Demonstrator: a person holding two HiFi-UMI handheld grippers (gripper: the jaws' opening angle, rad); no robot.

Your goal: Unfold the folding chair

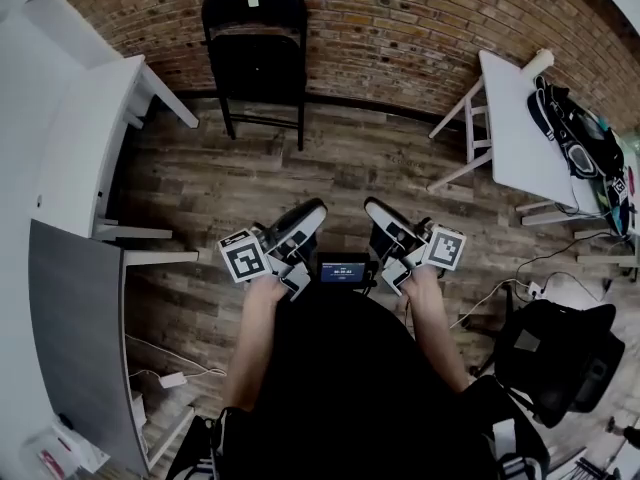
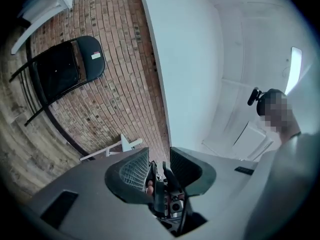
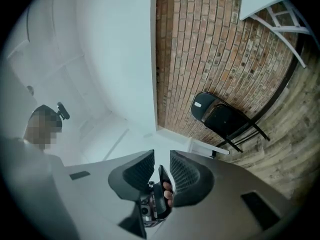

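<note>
The black folding chair (image 1: pixel 255 48) stands folded, leaning against the brick wall at the far side of the wooden floor. It also shows in the left gripper view (image 2: pixel 62 69) and the right gripper view (image 3: pixel 222 116), some way off. My left gripper (image 1: pixel 305 218) and right gripper (image 1: pixel 378 214) are held side by side close to the person's body, both pointing toward the chair and well short of it. The left gripper's (image 2: pixel 160 158) jaws stand a little apart with nothing between them. So do those of the right gripper (image 3: pixel 161 160).
A white table (image 1: pixel 90 138) stands at the left with a grey panel (image 1: pixel 80 328) in front of it. At the right, another white table (image 1: pixel 515 128) carries a bag (image 1: pixel 575 133). A black office chair (image 1: pixel 560 358) and cables (image 1: pixel 500 288) sit at the lower right.
</note>
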